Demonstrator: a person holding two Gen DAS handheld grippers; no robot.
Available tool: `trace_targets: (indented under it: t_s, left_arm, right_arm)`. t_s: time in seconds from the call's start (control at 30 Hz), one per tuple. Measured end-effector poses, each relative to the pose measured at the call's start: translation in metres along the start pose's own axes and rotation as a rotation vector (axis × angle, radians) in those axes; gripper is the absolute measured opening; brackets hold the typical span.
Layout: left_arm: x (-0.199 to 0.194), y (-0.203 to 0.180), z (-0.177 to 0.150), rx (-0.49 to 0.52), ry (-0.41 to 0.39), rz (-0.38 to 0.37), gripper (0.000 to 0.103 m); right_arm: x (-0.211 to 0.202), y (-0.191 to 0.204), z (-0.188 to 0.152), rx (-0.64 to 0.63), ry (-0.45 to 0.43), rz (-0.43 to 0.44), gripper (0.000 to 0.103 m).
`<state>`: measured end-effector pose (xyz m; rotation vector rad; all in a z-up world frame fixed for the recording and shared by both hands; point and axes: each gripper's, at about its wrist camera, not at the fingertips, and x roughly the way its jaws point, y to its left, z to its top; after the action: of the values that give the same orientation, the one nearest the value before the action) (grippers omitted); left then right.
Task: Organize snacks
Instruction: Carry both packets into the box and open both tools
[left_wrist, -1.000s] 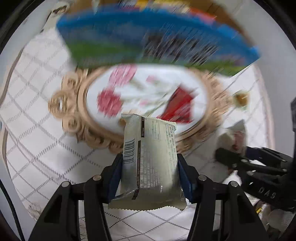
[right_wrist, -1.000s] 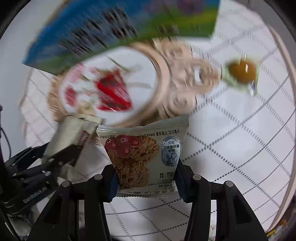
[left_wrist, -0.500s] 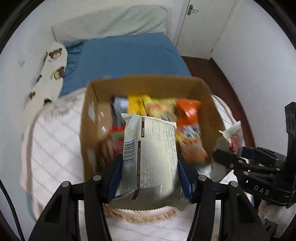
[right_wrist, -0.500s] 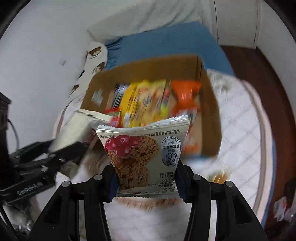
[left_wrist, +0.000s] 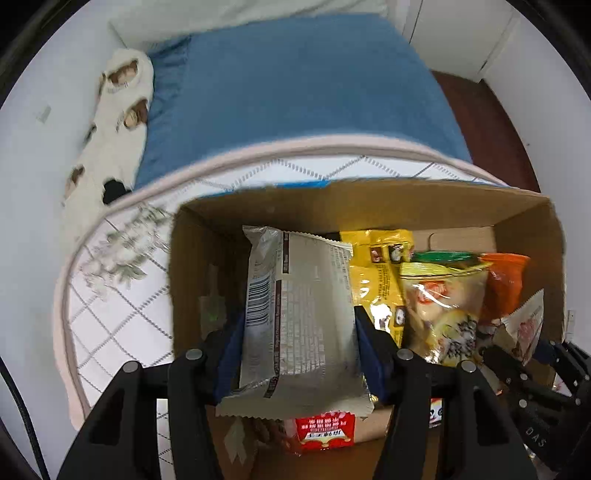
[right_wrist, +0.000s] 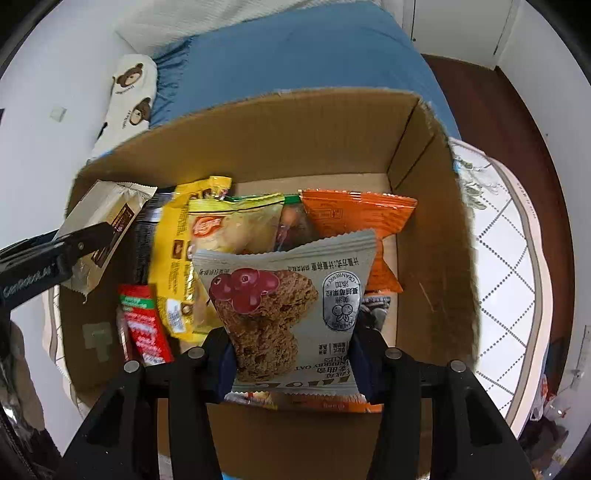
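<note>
My left gripper (left_wrist: 297, 347) is shut on a pale beige snack packet (left_wrist: 299, 314), back side up with a barcode, held over the left part of an open cardboard box (left_wrist: 369, 203). My right gripper (right_wrist: 291, 354) is shut on a grey cranberry oat cookie packet (right_wrist: 288, 302), held over the box (right_wrist: 258, 147) near its middle. Inside the box lie a yellow packet (right_wrist: 173, 258), a clear chips bag (right_wrist: 236, 229), an orange packet (right_wrist: 354, 218) and a red packet (right_wrist: 144, 325). The left gripper and its packet (right_wrist: 99, 229) show at left in the right wrist view.
The box stands on a round table with a white quilted cloth (left_wrist: 110, 295). Behind it is a bed with a blue cover (left_wrist: 295, 81) and a bear-print pillow (right_wrist: 129, 96). Dark wood floor (right_wrist: 517, 110) lies to the right.
Both grippers have moved from above the ornate plate on the table up and over the open box, each still holding its packet. The box now fills both views.
</note>
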<state>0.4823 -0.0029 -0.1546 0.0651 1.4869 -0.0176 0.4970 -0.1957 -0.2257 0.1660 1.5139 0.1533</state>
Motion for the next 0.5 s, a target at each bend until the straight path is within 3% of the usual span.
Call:
trace_targets:
  t_s: [0.07,0.1,0.13,0.17,0.2,0.33,0.5]
  left_arm:
    - [0.015,0.008,0.006,-0.040,0.034,-0.025,0.056]
    - [0.018,0.010,0.008,-0.050,0.044,-0.035,0.063]
    - [0.021,0.011,0.008,-0.057,0.049,-0.045,0.068]
    - [0.022,0.011,0.009,-0.062,0.044,-0.044,0.080]
    - [0.022,0.011,0.009,-0.060,0.032,-0.031,0.083]
    - [0.023,0.010,0.009,-0.049,0.009,-0.014,0.083]
    - [0.013,0.001,0.000,-0.029,-0.037,-0.021,0.083]
  right_arm:
    - [0.013,-0.002,0.001,0.021,0.033,0.012,0.064]
    - [0.019,-0.004,0.003,0.028,0.049,0.017,0.079]
    - [0.023,-0.005,0.004,0.034,0.058,0.014,0.085]
    - [0.025,-0.006,0.005,0.033,0.056,0.010,0.085]
    - [0.026,-0.007,0.006,0.033,0.056,0.013,0.085]
    - [0.030,-0.011,0.008,0.035,0.054,0.015,0.093]
    - [0.022,-0.013,0.009,0.025,0.031,0.010,0.094]
